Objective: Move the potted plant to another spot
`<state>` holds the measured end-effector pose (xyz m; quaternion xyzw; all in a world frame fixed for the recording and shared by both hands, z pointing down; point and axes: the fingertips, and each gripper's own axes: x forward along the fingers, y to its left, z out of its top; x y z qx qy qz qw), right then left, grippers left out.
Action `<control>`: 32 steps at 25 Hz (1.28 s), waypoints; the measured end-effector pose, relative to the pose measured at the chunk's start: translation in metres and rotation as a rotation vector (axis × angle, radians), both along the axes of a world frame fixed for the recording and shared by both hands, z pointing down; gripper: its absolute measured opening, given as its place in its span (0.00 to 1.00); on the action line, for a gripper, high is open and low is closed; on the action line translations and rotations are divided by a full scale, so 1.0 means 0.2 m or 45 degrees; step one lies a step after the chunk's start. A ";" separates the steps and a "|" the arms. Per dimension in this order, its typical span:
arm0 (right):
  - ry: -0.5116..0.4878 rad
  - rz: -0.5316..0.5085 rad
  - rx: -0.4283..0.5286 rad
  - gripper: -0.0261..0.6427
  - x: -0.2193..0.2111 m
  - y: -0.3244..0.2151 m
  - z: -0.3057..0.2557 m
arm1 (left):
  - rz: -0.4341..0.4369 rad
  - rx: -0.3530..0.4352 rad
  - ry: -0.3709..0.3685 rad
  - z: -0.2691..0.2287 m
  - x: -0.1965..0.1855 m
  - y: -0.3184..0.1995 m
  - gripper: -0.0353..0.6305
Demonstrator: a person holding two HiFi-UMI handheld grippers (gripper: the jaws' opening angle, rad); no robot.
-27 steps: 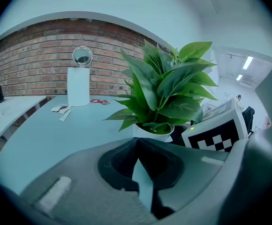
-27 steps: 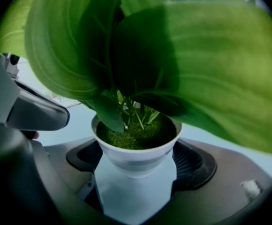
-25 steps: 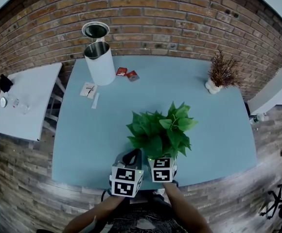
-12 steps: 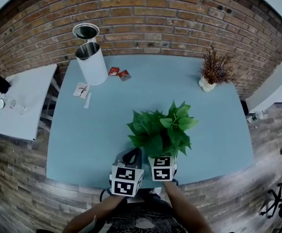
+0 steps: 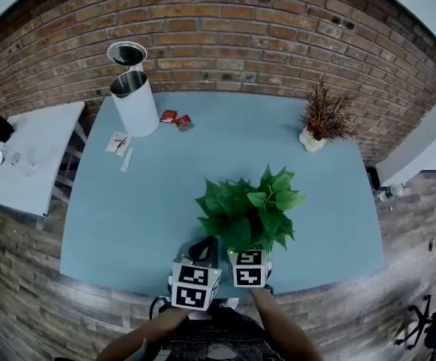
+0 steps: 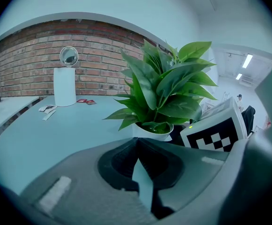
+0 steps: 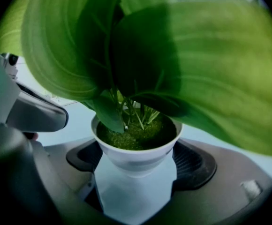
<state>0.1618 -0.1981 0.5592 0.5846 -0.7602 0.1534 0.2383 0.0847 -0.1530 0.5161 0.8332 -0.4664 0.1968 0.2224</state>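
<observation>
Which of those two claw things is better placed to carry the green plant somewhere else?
Right. The right gripper has the potted plant between its jaws, the pot touching both sides. The left gripper sits beside the plant, jaws nearly together, holding nothing.

No text, label, brand, number or sign can be read anywhere.

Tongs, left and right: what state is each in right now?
Left tongs: closed, nothing between them.
Right tongs: closed on the potted plant.
</observation>
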 end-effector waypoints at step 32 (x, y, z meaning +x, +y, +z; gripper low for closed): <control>-0.005 -0.015 0.015 0.74 0.42 -0.01 -0.01 | 0.000 0.013 0.014 0.03 0.43 -0.02 0.05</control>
